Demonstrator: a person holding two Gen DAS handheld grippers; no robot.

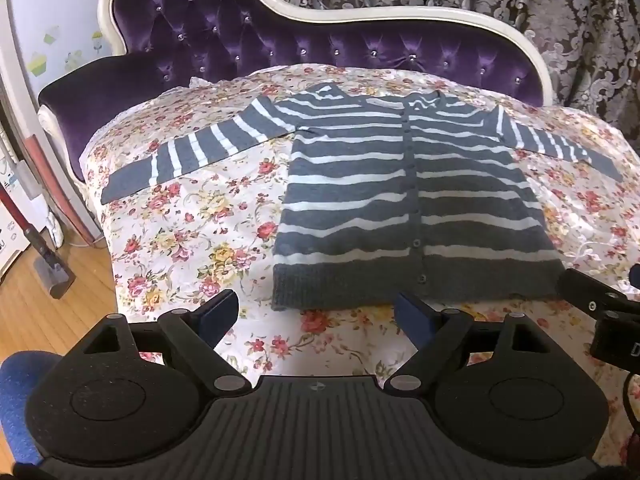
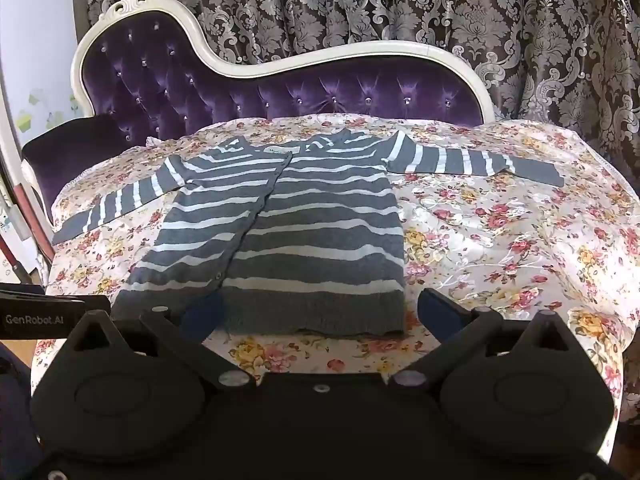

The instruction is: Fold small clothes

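A grey cardigan with white stripes point(image 1: 400, 200) lies flat and buttoned on a floral cover point(image 1: 192, 232), both sleeves spread out to the sides. It also shows in the right wrist view point(image 2: 296, 232). My left gripper point(image 1: 316, 312) is open and empty, just in front of the hem, near its left corner. My right gripper point(image 2: 320, 316) is open and empty, straddling the hem's right part from the front. The right gripper's body shows at the right edge of the left wrist view point(image 1: 600, 304).
The floral cover point(image 2: 500, 240) lies over a purple tufted chaise with a white frame point(image 1: 280, 40). Patterned curtains point(image 2: 400, 8) hang behind. Wooden floor point(image 1: 48, 320) and a vacuum head point(image 1: 52, 276) are at the left.
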